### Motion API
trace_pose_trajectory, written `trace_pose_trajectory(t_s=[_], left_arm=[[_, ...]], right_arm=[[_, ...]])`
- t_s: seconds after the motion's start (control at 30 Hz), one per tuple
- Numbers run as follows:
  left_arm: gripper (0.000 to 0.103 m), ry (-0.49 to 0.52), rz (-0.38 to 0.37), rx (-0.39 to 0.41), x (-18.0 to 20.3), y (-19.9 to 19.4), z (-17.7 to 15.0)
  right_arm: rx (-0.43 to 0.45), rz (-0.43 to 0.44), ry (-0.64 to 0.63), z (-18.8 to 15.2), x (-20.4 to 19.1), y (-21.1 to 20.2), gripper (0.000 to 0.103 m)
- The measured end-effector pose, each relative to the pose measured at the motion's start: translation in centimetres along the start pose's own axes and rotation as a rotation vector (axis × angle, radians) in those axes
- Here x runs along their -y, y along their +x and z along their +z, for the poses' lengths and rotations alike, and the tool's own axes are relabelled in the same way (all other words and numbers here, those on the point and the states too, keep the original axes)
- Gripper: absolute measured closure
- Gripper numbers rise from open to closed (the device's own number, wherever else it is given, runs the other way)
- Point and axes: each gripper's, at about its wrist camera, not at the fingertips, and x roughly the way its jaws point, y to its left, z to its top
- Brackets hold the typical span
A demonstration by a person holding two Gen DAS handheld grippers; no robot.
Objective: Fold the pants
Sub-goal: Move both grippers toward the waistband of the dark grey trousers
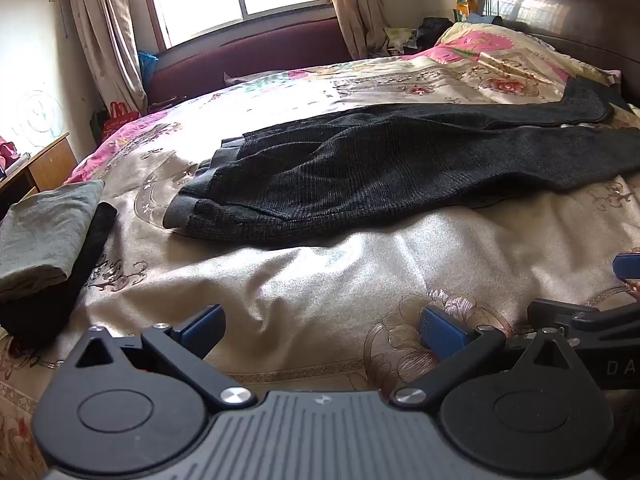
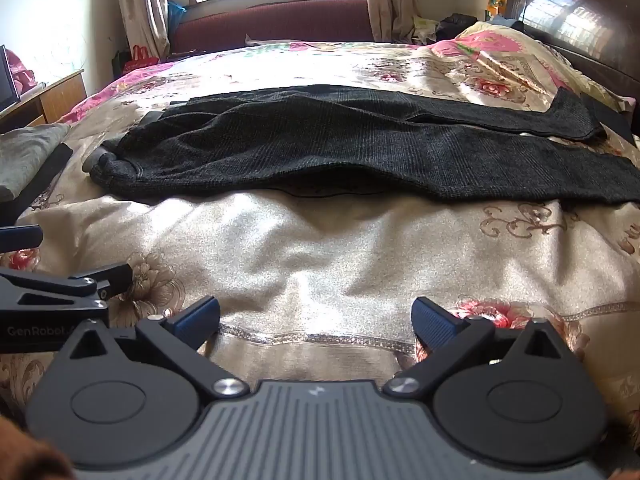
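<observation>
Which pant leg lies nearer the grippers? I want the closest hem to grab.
The front leg, stretched along the bed's near side; the other leg lies behind it, toward the headboard.

Left gripper [image 1: 322,326], black linkage arms on a grey ribbed body with blue rubber-faced fingers [image 1: 442,327]: jaws spread wide, nothing between them, tilted downward. Right gripper [image 2: 316,318], same build, blue-padded fingers [image 2: 434,318]: jaws likewise spread wide and empty, tilted downward. The two sit side by side, near each other; each shows at the edge of the other's view, the right one's fingertip [image 1: 628,266] among them.
</observation>
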Motion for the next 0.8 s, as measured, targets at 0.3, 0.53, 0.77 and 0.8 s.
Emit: trace_pose_trajectory(t_s=[0.3, 0.53, 0.77, 0.8], left_arm=[[0.0, -0.01, -0.011, -0.008, -0.2, 0.0, -0.2], [0.0, -0.013, -0.014, -0.016, -0.2, 0.1, -0.2], [0.0, -0.025, -0.009, -0.01, -0.9, 0.5, -0.2], [0.0, -0.031, -0.005, -0.007, -1.2, 0.6, -0.1]], right_arm=[[0.001, -0.003, 0.002, 0.0, 0.0, 0.0, 0.002], [0.003, -0.006, -0.006, 0.0, -0.1, 0.1, 0.002], [0.003, -0.011, -0.011, 0.2, -0.2, 0.2, 0.002], [0.005, -0.012, -0.014, 0.2, -0.3, 0.1, 0.002]])
